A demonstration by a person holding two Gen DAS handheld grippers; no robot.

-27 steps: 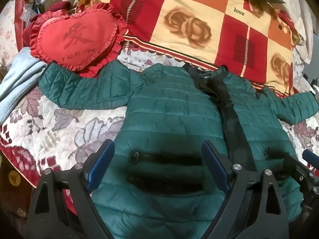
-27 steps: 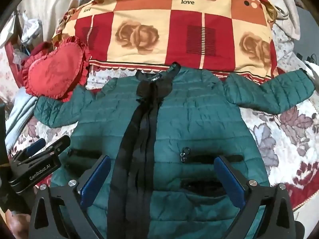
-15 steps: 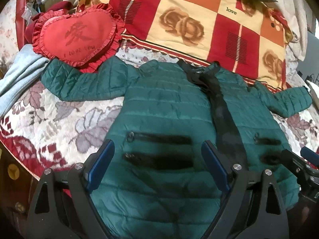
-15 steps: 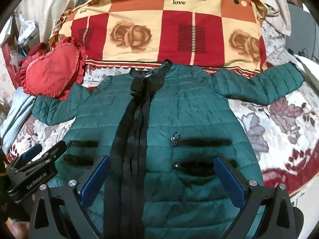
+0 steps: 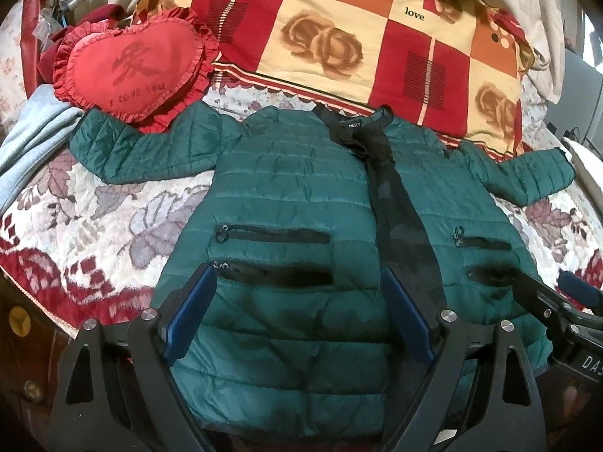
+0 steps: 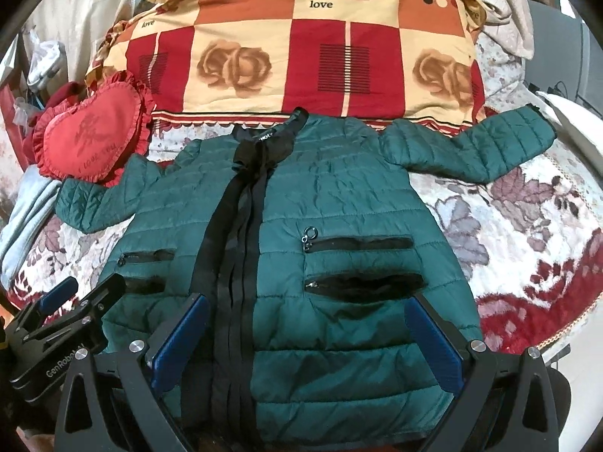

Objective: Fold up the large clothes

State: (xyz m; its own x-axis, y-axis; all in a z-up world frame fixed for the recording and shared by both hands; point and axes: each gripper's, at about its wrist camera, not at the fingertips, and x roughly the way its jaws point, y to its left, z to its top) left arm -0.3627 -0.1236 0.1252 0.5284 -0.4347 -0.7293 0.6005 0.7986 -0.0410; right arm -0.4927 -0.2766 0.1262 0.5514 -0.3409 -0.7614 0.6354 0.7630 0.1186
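Note:
A dark green quilted jacket [image 5: 286,196] lies flat and face up on the bed, sleeves spread to both sides, with a black zip strip down its front; it also shows in the right wrist view [image 6: 339,196]. My left gripper [image 5: 297,282] is open and empty above the jacket's lower left half. My right gripper [image 6: 307,312] is open and empty above the lower right half. Each gripper shows at the edge of the other's view: the right one [image 5: 557,301] and the left one [image 6: 71,309].
A red heart-shaped pillow [image 5: 132,64] lies by the left sleeve. A red and cream checked quilt [image 5: 361,37] lies beyond the collar. A light blue cloth [image 5: 26,150] is at the far left. The floral bedspread [image 6: 527,226] ends at the near edge.
Both grippers have pulled back and up from the jacket, so more of its hem and sleeves is in view. The jacket has not moved.

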